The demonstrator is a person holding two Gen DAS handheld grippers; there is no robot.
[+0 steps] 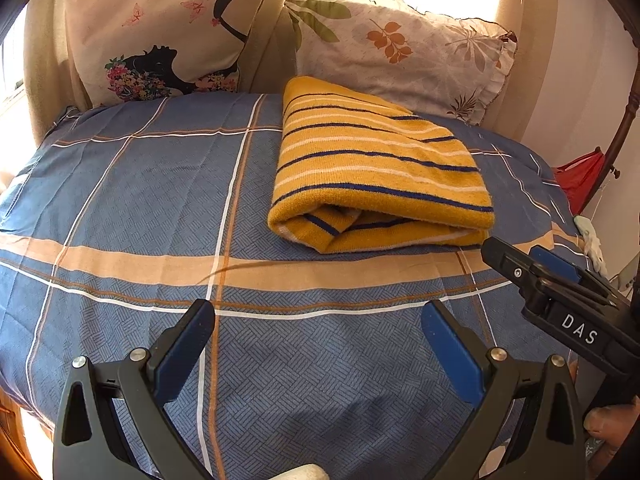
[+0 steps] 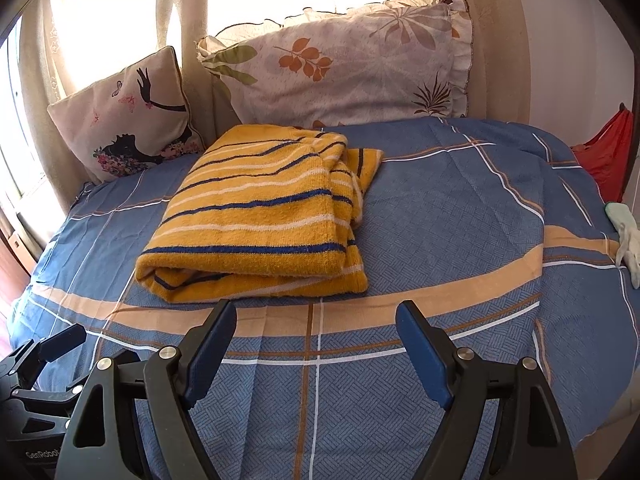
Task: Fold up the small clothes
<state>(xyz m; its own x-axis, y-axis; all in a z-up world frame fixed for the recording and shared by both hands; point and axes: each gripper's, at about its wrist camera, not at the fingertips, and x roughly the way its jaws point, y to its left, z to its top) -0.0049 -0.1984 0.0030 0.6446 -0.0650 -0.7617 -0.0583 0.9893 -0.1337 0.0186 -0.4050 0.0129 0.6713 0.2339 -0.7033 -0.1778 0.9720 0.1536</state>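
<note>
A yellow knit garment [image 1: 376, 168] with dark blue and white stripes lies folded into a thick rectangle on the blue checked bedsheet [image 1: 140, 184]. In the right wrist view the same garment [image 2: 260, 216] sits left of centre, just beyond the fingertips. My left gripper [image 1: 318, 316] is open over bare sheet, well short of the garment. My right gripper [image 2: 316, 316] is open too, holding nothing, its left fingertip close to the garment's near edge. The right gripper's body [image 1: 560, 292] shows at the right of the left wrist view.
Two pillows lean at the head of the bed: one with a silhouette print [image 1: 168, 36], one with leaves [image 1: 404, 56]. A red bag [image 2: 608, 160] and a pale glove [image 2: 626, 240] lie at the bed's right edge. Curtains [image 2: 188, 20] hang behind.
</note>
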